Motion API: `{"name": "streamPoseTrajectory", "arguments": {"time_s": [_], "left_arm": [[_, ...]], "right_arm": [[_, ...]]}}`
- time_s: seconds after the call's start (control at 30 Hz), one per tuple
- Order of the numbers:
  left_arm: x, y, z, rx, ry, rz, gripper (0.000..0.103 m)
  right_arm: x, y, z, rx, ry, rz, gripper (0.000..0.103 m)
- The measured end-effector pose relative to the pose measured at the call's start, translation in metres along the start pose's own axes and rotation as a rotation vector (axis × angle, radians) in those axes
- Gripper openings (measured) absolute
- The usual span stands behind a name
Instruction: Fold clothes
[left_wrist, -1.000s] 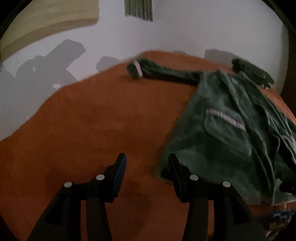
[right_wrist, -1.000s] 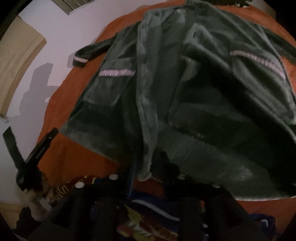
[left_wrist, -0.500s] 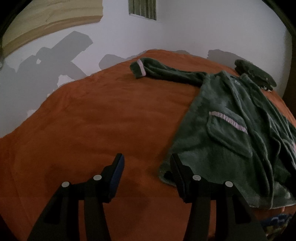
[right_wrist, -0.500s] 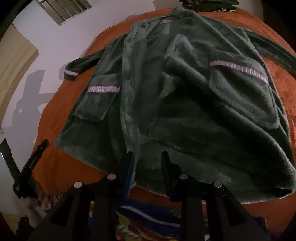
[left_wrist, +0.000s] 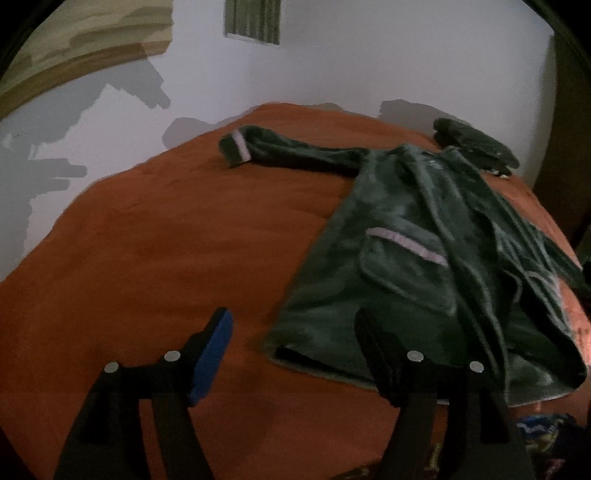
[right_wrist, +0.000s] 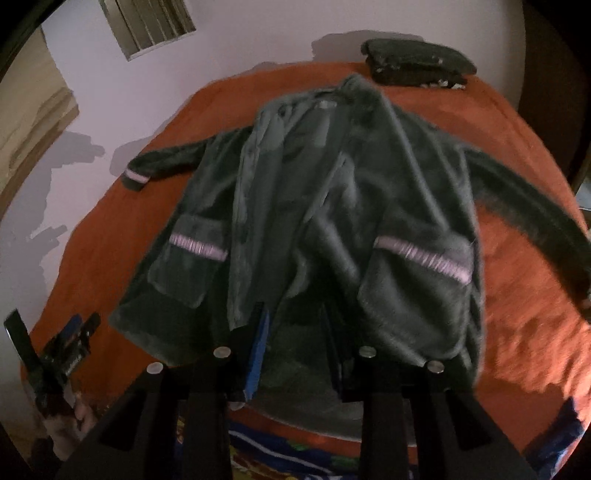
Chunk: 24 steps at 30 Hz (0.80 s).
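Fleece, dark green | right gripper (right_wrist: 295, 339) narrowly parted above robe (right_wrist: 332, 206) hem, nothing pinched | left gripper (left_wrist: 291, 332) jaws just widened, empty, beside hem corner | robe spread flat on orange bedspread (left_wrist: 166, 258): soft, bulky, probably floppy, not slippery; grip hem corners | folded garment (right_wrist: 417, 66) beyond the collar

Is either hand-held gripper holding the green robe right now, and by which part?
Neither. The left hand-held gripper is open at the green robe's hem corner; the right hand-held gripper is open above the hem, clamping nothing.
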<state>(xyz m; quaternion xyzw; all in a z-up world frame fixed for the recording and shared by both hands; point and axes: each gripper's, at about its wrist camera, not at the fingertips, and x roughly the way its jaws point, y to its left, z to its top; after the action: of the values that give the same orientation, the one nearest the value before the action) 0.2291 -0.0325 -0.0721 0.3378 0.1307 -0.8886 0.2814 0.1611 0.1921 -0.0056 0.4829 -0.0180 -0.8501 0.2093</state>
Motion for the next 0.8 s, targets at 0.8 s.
{"name": "streamPoseTrajectory", "arguments": {"time_s": [0.8], "left_arm": [[0.014, 0.003, -0.002, -0.015, 0.097, -0.034, 0.074]], "right_arm": [[0.030, -0.094, -0.038, 0.181, 0.091, -0.169, 0.036]]}}
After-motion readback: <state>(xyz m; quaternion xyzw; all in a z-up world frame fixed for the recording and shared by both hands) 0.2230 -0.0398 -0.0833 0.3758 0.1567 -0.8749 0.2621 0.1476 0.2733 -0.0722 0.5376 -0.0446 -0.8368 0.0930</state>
